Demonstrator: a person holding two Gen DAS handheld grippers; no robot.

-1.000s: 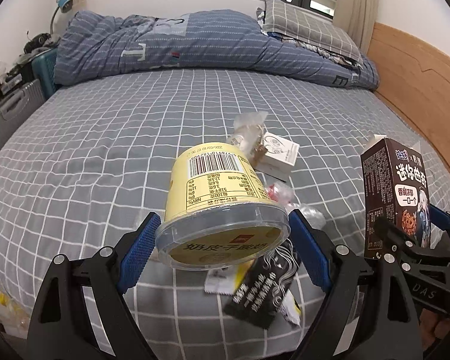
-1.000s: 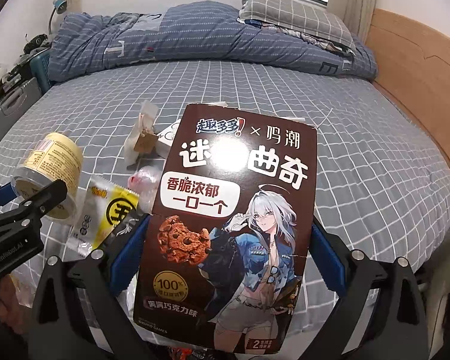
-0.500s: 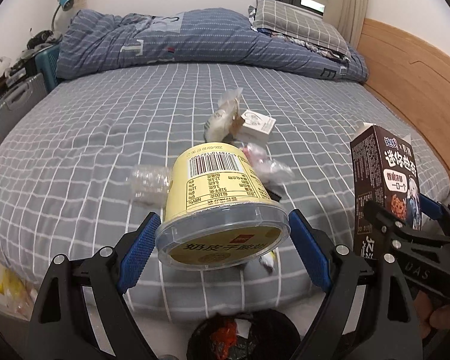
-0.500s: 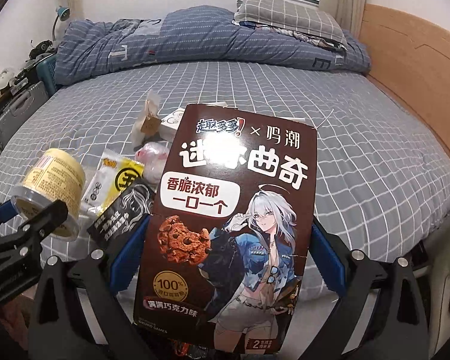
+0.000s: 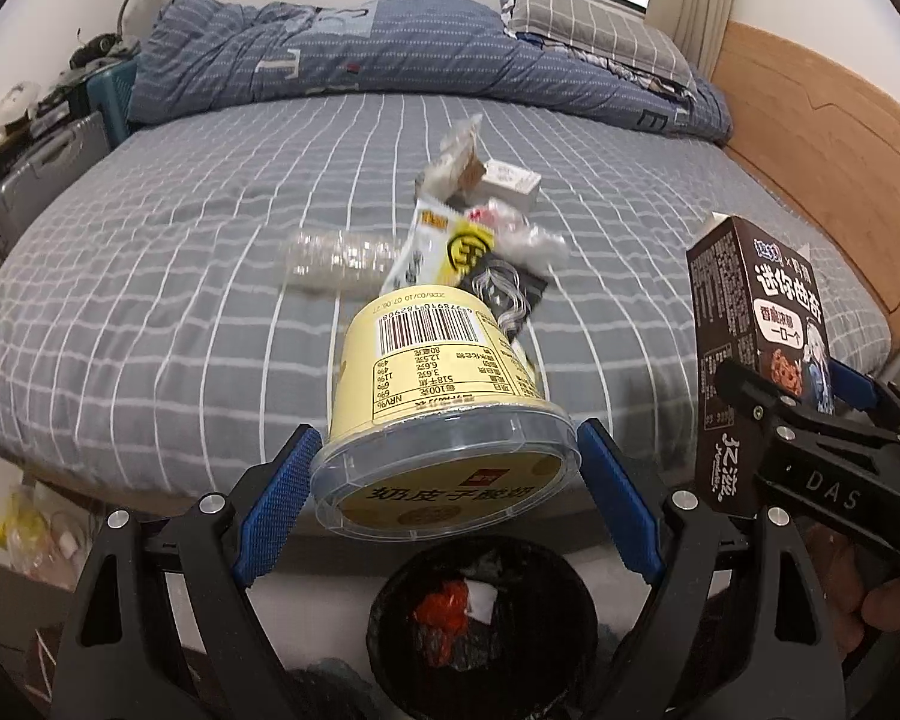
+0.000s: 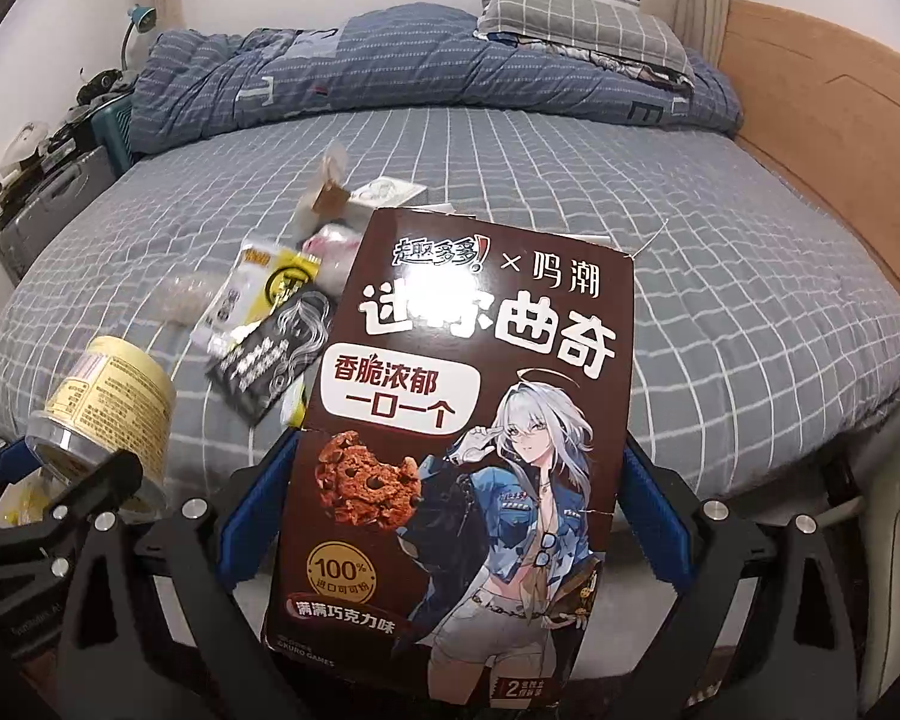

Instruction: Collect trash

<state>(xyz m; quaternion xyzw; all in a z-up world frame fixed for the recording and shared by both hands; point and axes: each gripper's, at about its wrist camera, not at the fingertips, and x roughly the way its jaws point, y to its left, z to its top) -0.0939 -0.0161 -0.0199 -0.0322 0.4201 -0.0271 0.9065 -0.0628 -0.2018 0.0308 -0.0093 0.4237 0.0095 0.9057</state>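
Note:
My left gripper is shut on a yellow yogurt cup with a clear lid, held above a black trash bin on the floor by the bed's front edge. My right gripper is shut on a brown cookie box; that box also shows at the right of the left wrist view. The cup shows at the left of the right wrist view. More trash lies on the bed: a yellow-white wrapper, a black packet, a clear plastic bottle, a small white box.
The grey checked bed has a blue duvet and pillow at the far end. A wooden headboard runs along the right. Suitcases and clutter stand at the left. A yellow bag lies on the floor.
Both grippers have pulled back from the bed with their items. The trash bin has come into view under the left gripper, and the bed trash looks farther away.

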